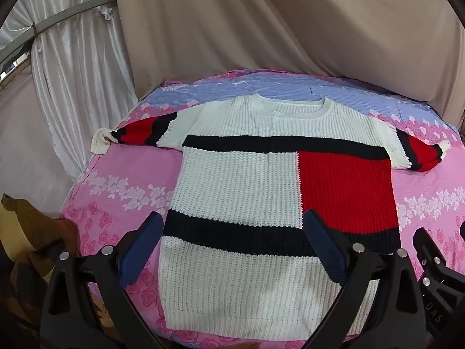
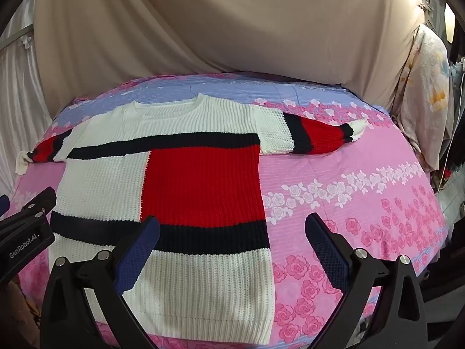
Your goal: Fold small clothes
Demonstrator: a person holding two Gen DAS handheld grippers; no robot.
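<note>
Sweater point(image 1: 261, 203) lies flat, front up, on the pink floral bedsheet point(image 1: 116, 174), neck toward the far drape, hem toward the cameras, both sleeves out sideways. That layout looks deliberate: fully spread means every edge and seam is reachable and fold lines can run straight along the knit ribs. Left sleeve point(image 1: 139, 133) runs to the bed edge, its white cuff bunched and slightly twisted; right sleeve point(image 2: 314, 133) lies straighter, cuff well onto the sheet. Left gripper point(image 1: 232, 244) hovers over the lower body near the hem, jaws wide apart, nothing between the pads, no contact with the knit that I can see. Right gripper point(image 2: 232, 247) same: jaws spread wide, empty, sitting above the sweater's right hem corner with one finger over the knit and the other over bare sheet. Both point down at a slant, so the cameras take in the whole garment, probably the reason for holding back here. My read: no fold started yet. Likely first move is a sleeve or side panel folded inward; the bunched left cuff may need flattening, or the fold goes lumpy. Chunky knit should hold a crease poorly, so expect it to spring back.
</note>
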